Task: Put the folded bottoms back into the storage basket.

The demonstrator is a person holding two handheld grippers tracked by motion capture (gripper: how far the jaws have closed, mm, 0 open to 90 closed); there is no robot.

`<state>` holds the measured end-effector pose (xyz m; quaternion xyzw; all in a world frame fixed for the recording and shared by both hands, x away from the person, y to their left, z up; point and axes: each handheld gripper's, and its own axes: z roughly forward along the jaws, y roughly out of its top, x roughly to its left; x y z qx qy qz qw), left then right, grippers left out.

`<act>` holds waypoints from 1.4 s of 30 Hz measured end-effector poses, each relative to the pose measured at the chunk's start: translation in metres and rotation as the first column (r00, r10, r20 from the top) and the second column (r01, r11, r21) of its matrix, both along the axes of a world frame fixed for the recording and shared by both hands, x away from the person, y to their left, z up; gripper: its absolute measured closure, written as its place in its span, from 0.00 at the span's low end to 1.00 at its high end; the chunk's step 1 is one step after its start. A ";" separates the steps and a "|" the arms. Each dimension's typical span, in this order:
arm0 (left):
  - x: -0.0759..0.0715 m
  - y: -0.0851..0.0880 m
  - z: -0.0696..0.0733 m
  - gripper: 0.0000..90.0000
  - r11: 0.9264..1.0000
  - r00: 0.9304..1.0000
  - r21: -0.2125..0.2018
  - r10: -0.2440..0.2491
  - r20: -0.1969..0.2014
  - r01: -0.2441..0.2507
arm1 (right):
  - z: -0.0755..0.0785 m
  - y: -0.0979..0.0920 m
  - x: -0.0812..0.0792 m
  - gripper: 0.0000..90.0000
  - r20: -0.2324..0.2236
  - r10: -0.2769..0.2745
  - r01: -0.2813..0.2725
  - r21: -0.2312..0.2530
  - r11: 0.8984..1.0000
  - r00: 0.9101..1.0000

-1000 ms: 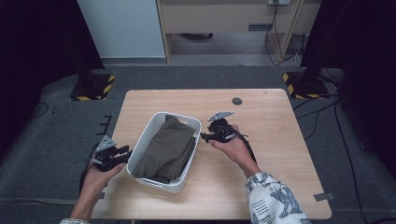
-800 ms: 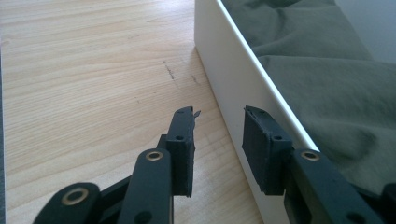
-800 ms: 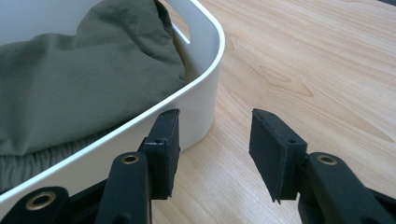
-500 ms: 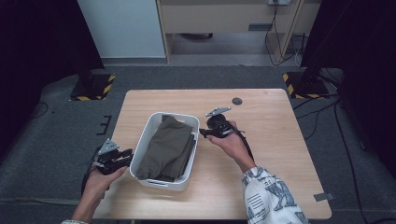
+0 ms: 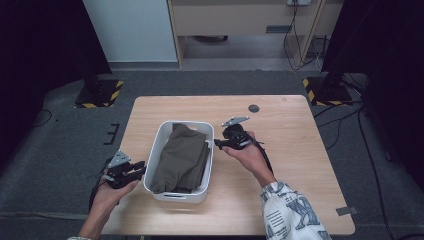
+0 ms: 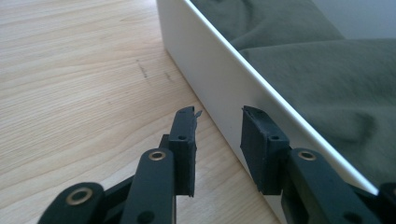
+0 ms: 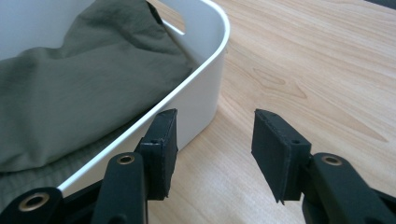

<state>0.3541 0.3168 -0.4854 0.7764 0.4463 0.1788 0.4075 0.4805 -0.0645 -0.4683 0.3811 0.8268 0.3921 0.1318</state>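
Left gripper [image 5: 131, 172] retreated; rounded white tub [image 5: 156, 150].

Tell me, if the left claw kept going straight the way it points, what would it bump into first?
Most likely the outer side wall of the white tub. The left claw is open, holds nothing, and points at that wall from close by, just above the wooden table. The gap looks small, though depth is hard to judge.

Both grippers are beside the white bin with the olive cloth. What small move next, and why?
Probably ease the left gripper forward until its open jaws straddle the white plastic bin's rim. Its jaws have just been closing with nothing between them, beside the wall. The right gripper is open too, outside the opposite wall, so the folded olive cloth and bin are unheld.
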 end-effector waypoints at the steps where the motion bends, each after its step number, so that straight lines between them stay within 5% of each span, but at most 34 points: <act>1: 0.000 -0.001 0.000 0.71 1.000 1.000 0.008 -0.005 -0.003 0.005 | 0.000 -0.001 -0.002 0.56 0.001 0.004 -0.004 0.000 1.000 1.000; 19: 0.001 -0.004 -0.003 0.62 1.000 1.000 0.019 0.002 -0.009 -0.002 | -0.001 -0.005 -0.009 0.53 -0.003 0.001 -0.001 0.020 1.000 1.000; 32: 0.005 0.000 -0.006 0.40 0.998 0.999 0.039 0.049 0.004 -0.049 | -0.003 -0.014 -0.009 0.40 -0.011 -0.009 0.009 0.035 0.999 1.000; 42: 0.011 0.009 -0.014 0.22 0.991 0.993 0.074 0.115 0.001 -0.115 | -0.003 -0.033 -0.006 0.25 0.025 -0.074 0.074 0.035 0.997 0.997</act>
